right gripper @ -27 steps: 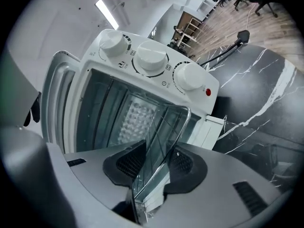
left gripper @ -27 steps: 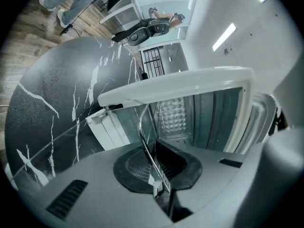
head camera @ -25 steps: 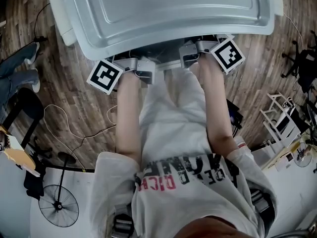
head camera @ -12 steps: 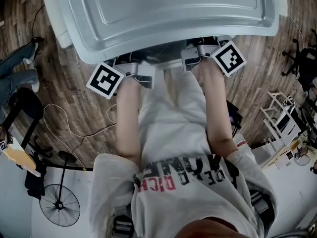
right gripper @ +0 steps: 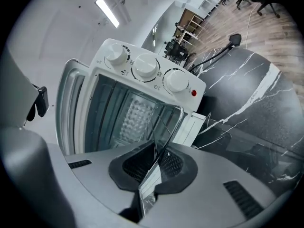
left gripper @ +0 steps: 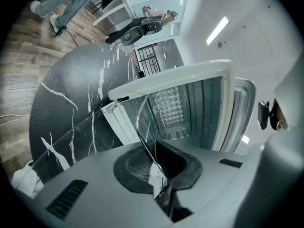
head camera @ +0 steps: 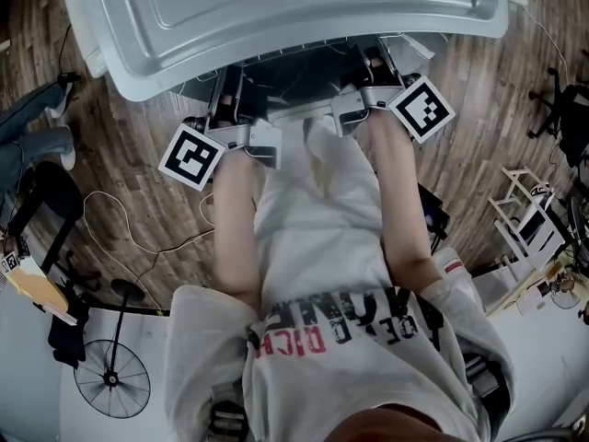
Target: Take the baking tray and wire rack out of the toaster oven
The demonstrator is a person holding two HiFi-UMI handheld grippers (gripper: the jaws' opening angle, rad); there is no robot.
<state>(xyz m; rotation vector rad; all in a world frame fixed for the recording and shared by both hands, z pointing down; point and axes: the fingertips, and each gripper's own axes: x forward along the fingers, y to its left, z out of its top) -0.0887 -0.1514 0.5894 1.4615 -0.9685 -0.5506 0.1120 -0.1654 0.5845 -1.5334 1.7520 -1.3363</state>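
The silver baking tray (head camera: 304, 7) fills the top of the head view, flat in front of me. Its near rim hides the jaws of the left gripper (head camera: 232, 109) and the right gripper (head camera: 368, 81). The left gripper (left gripper: 159, 186) is shut on the tray's thin rim (left gripper: 145, 137), which shows edge-on in its own view. The right gripper (right gripper: 148, 177) has just been closing and pinches the tray rim (right gripper: 166, 137) too. Past the tray stands the white toaster oven (right gripper: 142, 70) with three knobs, its cavity (left gripper: 190, 103) open. I cannot make out the wire rack.
The oven sits on a dark marble-patterned round table (left gripper: 61, 103), which also shows in the right gripper view (right gripper: 247, 94). On the wooden floor are cables (head camera: 120, 238), a fan (head camera: 110, 380), a seated person's legs (head camera: 37, 132) at the left and a white shelf (head camera: 529, 219) at the right.
The tray's near edge sits higher in the head view than before, so more of both grippers shows beneath it. The left gripper has shifted a little left.
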